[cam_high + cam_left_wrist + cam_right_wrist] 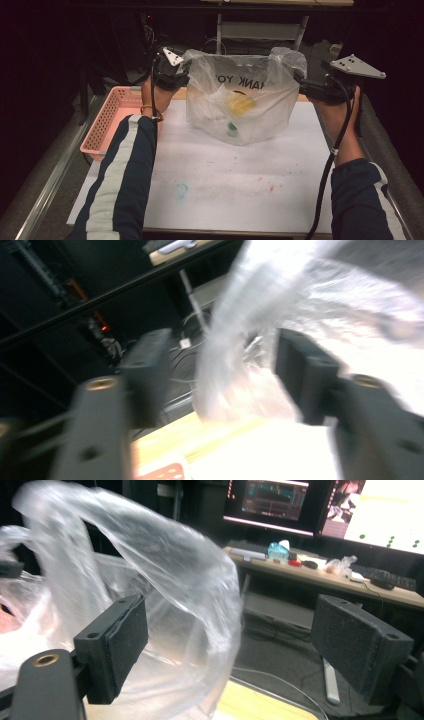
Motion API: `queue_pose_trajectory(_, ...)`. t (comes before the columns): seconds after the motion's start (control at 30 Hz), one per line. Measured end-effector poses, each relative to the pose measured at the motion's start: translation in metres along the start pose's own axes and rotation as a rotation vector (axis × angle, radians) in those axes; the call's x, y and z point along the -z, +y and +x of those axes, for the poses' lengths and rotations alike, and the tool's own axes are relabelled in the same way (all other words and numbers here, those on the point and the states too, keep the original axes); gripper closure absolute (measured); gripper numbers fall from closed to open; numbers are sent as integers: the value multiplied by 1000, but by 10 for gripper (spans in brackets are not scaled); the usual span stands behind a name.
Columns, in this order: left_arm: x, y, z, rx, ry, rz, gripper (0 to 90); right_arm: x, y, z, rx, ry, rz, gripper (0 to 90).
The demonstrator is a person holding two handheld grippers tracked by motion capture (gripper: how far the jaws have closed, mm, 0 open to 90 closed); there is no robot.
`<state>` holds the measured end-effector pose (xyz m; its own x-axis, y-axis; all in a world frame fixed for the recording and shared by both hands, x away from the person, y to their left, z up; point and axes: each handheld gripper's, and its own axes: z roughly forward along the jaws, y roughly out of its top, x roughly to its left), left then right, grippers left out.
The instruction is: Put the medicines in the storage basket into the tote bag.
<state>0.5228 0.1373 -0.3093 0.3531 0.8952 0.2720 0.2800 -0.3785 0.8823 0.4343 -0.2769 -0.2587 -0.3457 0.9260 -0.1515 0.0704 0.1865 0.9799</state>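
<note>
Letting go of the plastic bag (240,100) looks like the step in hand, and I want it to settle upright at the far middle of the table (240,185), not slump.

Left tongs (220,370): pads spread, the bag's left handle hanging loose between them, neither pad pressing on it as far as the blur lets me judge. Right tongs (230,645): spread wide, with the right handle loop billowing between them and against the near pad, not pinched.

Through the film I see something yellow (241,103) and a small green-capped thing (232,131) low in the bag, so the weight sits at the bottom; good.

My call: draw both hands straight outward, away from the handles, so no pad snags the thin film and drags the bag over. The left side needs care, since the pink basket (112,117) sits just beside that wrist. Go slowly and evenly with both hands so the mouth stays open.
</note>
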Motion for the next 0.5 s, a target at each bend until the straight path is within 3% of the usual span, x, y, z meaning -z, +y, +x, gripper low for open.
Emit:
queue_pose_trajectory(0.13,20,-2,-1,2,-41,-68,288,12,-3,2,5,3,-29,158)
queue_pose_trajectory(0.3,39,-11,-5,-21,-72,-98,268,23,-15,5,29,-8,-34,196)
queue_pose_trajectory(0.5,58,-30,-10,-27,-103,-138,267,32,-38,14,34,19,-23,193)
